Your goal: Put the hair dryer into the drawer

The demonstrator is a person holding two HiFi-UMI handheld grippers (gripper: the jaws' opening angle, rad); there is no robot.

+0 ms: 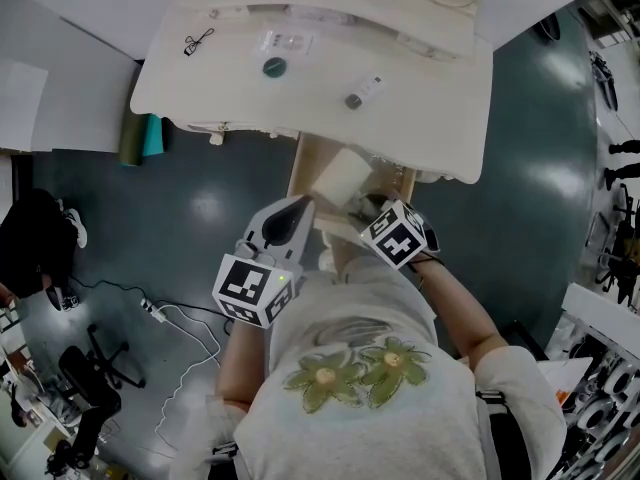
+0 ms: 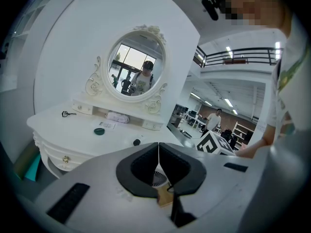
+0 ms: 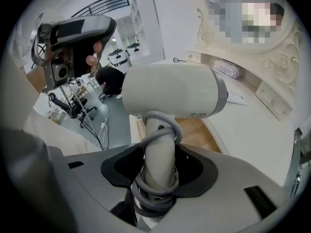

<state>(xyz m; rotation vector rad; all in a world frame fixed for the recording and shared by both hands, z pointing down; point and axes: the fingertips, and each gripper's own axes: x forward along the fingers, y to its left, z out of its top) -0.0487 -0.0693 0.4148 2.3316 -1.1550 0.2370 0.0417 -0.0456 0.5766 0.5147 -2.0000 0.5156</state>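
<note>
Fingers (image 3: 199,171) on the right gripper (image 3: 158,166) were clamped round the hair dryer (image 3: 170,91) handle, left gripper (image 2: 158,159) just pinched shut, empty.

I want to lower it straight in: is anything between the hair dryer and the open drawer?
Nothing visible does. The right gripper holds the hair dryer by its cord-wrapped handle over the open drawer, whose bare wooden bottom shows beneath it. The left gripper, shut and empty, is off to the side.
</note>
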